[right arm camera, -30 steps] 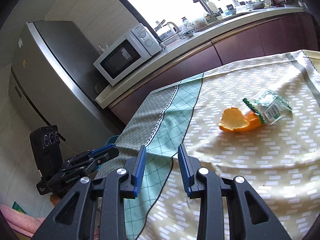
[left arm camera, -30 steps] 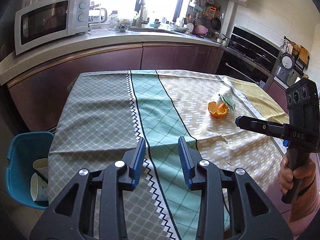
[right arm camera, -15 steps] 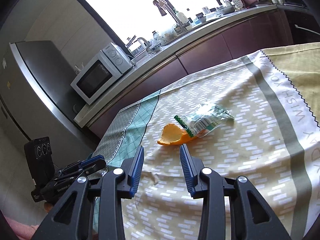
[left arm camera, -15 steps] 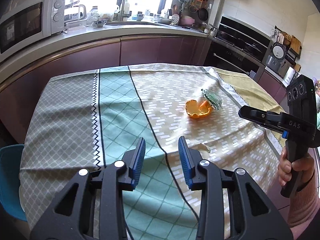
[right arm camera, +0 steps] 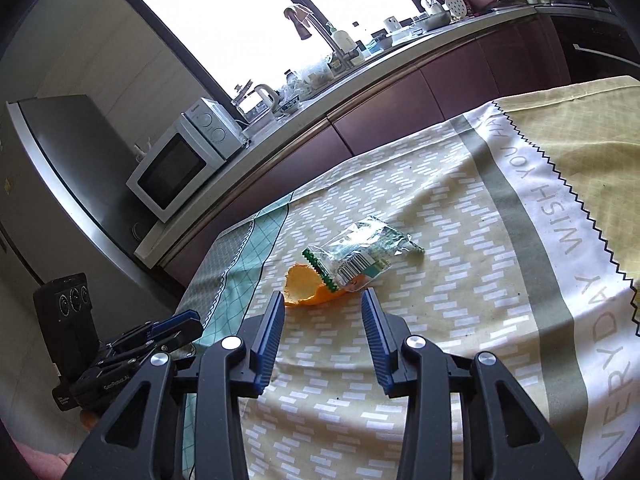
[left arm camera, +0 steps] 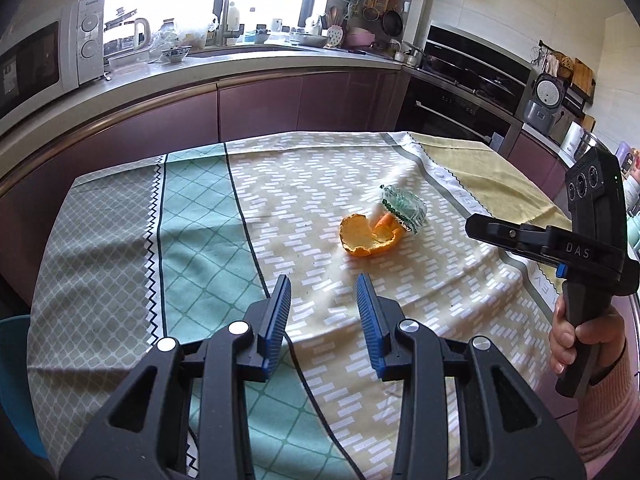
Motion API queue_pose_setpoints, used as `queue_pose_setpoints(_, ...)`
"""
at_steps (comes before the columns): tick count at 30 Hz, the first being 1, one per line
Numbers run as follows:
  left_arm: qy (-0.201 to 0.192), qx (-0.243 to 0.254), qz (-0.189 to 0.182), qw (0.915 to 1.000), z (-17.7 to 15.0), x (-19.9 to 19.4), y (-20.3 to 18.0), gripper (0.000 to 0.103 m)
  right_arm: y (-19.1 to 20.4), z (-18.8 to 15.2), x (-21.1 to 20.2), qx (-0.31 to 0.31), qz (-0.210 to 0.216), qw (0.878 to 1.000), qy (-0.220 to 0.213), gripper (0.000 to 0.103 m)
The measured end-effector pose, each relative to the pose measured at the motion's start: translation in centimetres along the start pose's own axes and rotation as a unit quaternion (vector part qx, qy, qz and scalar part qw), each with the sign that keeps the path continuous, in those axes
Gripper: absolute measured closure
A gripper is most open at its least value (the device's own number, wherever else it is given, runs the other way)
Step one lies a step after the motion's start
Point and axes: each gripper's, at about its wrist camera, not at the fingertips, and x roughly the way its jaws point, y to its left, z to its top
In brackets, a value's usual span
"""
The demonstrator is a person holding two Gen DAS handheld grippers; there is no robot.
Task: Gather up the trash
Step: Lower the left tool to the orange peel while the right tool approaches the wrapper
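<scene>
Right wrist view has the right gripper (right arm camera: 323, 304) hanging jaws wide just short of the orange peel (right arm camera: 306, 290) and wrapper (right arm camera: 360, 254) on the counter (right arm camera: 460, 240); left gripper (left arm camera: 323, 292) open too. Approach step, probably lower and pinch next.

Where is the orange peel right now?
The orange peel lies on the tablecloth right of centre in the left wrist view, touching the plastic wrapper, just ahead of the open right claw.
</scene>
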Motion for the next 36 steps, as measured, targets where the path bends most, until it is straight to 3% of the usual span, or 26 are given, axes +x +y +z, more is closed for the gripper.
queue_pose_setpoints(15, 0.033, -0.011, -0.032, 0.9989, 2.3, 4.5, -1.0, 0.069, -3.0, 1.6, 1.8, 0.038, -0.003, 0.999, 0.013, 0.054)
queue_pose_setpoints(28, 0.065, -0.022, -0.036, 0.997, 3.5, 8.7, -1.2, 0.07, -4.1, 2.2, 4.0, 0.082, 0.023, 0.996, 0.03, 0.054)
queue_pose_setpoints(36, 0.088, -0.028, -0.058, 0.994, 3.7, 10.7, -1.3, 0.073, -4.5, 2.7, 5.1, 0.103, 0.029, 0.994, 0.033, 0.058)
